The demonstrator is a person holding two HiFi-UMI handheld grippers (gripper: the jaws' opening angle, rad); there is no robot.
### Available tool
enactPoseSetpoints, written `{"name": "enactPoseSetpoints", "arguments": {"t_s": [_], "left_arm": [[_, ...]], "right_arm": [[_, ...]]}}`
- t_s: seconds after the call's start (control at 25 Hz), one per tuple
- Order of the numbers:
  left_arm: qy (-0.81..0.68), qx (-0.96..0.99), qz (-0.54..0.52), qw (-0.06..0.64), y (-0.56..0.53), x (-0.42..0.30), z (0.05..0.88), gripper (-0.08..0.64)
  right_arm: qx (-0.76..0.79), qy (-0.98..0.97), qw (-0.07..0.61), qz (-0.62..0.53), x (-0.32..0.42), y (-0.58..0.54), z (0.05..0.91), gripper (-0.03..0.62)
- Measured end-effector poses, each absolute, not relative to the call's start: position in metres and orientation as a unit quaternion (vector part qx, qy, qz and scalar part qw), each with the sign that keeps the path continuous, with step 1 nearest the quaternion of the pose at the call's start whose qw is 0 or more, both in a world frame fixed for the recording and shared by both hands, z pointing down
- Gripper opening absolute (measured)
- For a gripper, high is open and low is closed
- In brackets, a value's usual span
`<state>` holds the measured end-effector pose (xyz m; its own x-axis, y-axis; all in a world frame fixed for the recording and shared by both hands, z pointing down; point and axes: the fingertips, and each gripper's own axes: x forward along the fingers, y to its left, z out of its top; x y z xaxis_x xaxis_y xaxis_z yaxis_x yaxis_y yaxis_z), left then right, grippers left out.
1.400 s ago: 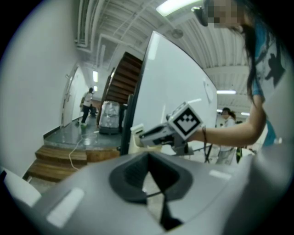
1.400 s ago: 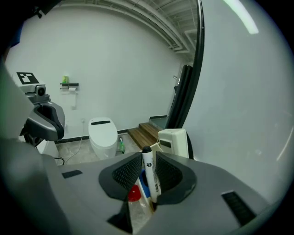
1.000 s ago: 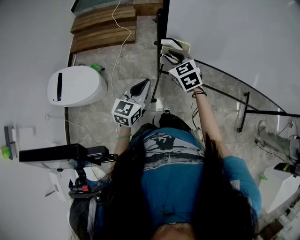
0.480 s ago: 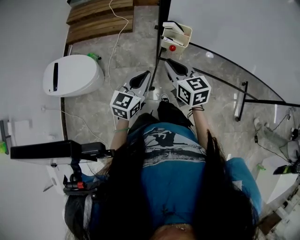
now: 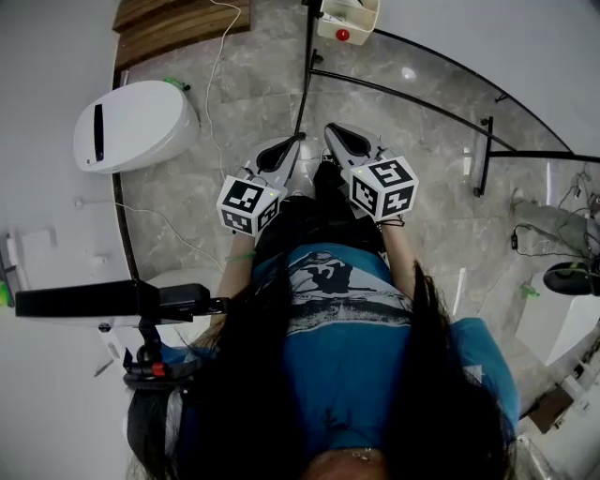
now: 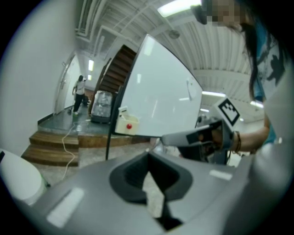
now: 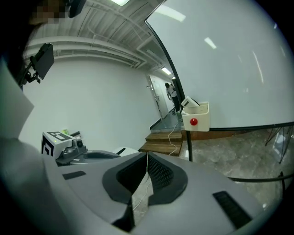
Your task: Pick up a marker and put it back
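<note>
A cream marker tray (image 5: 349,17) with a red dot hangs on the whiteboard's (image 5: 487,56) stand, at the top of the head view. It also shows far ahead as the tray (image 7: 196,117) and the tray (image 6: 126,125) in the gripper views. No marker can be made out from here. My right gripper (image 5: 336,136) is held close to my body, well short of the tray. Its jaws have just closed and its pads (image 7: 151,172) meet with nothing between them. Beside it, my left gripper (image 5: 281,155) is shut and empty too, pads (image 6: 138,176) touching.
A white rounded appliance (image 5: 131,122) stands on the stone floor at the left, with a white cable (image 5: 211,84) running past it. Wooden steps (image 5: 178,19) lie at the back. Black stand legs (image 5: 487,155) cross the floor at the right. A black-armed stand (image 5: 94,300) is at my left.
Both grippers have drawn back from the tray toward my body. The right one left the tray's edge, rolled, and its jaws closed empty.
</note>
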<state>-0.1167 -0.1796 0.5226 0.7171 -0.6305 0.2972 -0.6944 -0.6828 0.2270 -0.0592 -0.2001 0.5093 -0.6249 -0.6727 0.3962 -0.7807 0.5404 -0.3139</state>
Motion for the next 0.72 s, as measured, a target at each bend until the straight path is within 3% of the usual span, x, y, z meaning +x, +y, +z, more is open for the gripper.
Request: {"name": "enactPoseSetpoints", "arguments": {"t_s": [0.72], "left_arm": [[-0.374, 0.912, 0.076, 0.153, -0.099, -0.093, 0.507, 0.003]], "right_arm": [[0.414, -0.875, 0.12, 0.221, -0.033, -0.103, 0.496, 0.015]]}}
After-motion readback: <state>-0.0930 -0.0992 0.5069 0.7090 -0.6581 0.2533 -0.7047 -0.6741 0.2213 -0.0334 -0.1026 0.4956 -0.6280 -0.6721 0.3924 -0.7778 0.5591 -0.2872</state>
